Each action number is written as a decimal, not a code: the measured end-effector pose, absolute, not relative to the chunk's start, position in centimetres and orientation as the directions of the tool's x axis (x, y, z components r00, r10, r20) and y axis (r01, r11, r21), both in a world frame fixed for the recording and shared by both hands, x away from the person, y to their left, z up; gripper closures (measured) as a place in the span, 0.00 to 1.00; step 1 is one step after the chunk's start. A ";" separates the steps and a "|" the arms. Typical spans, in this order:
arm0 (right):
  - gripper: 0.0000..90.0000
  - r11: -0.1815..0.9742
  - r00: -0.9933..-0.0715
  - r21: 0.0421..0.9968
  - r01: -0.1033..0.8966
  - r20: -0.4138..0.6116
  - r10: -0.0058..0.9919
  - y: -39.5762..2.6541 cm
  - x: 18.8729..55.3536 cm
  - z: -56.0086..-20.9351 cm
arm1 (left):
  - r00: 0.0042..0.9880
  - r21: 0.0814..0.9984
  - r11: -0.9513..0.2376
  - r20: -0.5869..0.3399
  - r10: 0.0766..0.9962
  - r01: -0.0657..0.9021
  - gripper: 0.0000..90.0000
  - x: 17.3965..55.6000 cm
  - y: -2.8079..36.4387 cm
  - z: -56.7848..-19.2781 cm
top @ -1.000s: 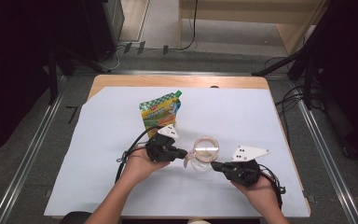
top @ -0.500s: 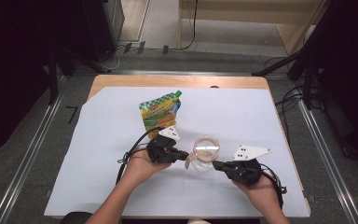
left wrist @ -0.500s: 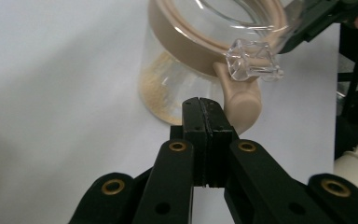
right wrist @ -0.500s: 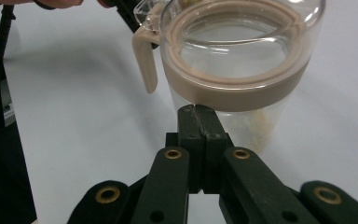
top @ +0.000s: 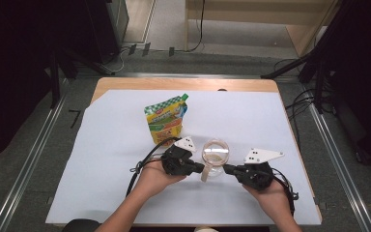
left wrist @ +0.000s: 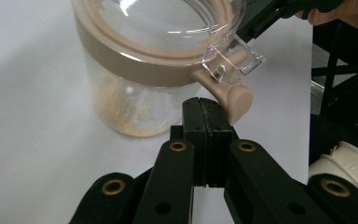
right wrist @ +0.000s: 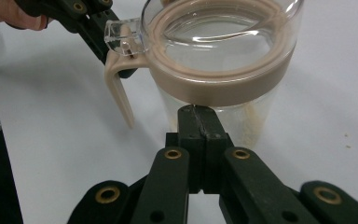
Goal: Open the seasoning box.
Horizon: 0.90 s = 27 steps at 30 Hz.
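A clear glass jar (top: 215,157) with a tan lid band and a little yellowish powder at its bottom stands on the white sheet between my two grippers. From the jar's left, my left gripper (top: 200,168) is shut and empty. In the left gripper view its tips (left wrist: 206,105) touch the jar's tan latch lever (left wrist: 228,91), which hangs under a clear tab. From the right, my right gripper (top: 227,169) is shut too. In the right gripper view its tips (right wrist: 197,112) press the glass wall just below the tan band (right wrist: 223,88), and the lever (right wrist: 119,93) hangs at the left.
A green and yellow pouch (top: 166,118) lies behind the left gripper. The white sheet (top: 270,116) covers most of the wooden table (top: 183,84). A cream-coloured round object (left wrist: 345,163) sits off the table's near edge. Black stands and cables surround the table.
My left gripper has shifted a little toward the jar and its latch lever. The right gripper and the jar have kept still.
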State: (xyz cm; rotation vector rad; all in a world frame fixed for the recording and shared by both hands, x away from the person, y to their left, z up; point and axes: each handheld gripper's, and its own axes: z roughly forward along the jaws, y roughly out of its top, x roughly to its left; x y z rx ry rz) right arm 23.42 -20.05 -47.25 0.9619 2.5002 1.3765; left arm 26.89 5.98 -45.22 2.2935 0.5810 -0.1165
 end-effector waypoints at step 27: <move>1.00 0.352 -0.750 0.793 0.498 0.190 0.634 -20.8 22.7 -46.7 | 0.877 0.677 -0.563 -0.307 0.370 0.475 0.98 27.3 6.2 -45.3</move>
